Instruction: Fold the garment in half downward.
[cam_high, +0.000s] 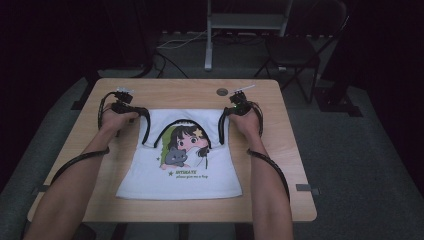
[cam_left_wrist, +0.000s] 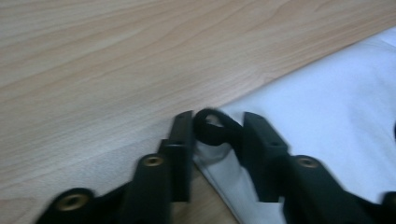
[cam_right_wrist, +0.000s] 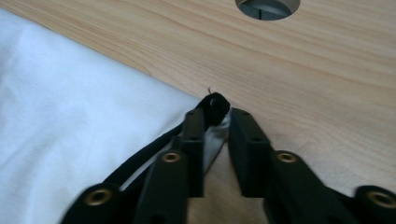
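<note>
White tank top (cam_high: 200, 175) lies flat on the desk (cam_high: 280, 165). Left hand-held gripper (cam_left_wrist: 217, 128) and right hand-held gripper (cam_right_wrist: 215, 116) each look clamped on a black-trimmed shoulder strap; lift both evenly to fold cleanly.

Both forearms are bare, with no sleeves in sight. The left gripper (cam_high: 121, 101) and right gripper (cam_high: 239, 103) are black, each trailing a ribbed black cable (cam_high: 75, 162) along the forearm. Small pale plates sit on top of them. Each has two blocky black jaws, with brass-coloured screws (cam_right_wrist: 171, 157) farther back.
</note>
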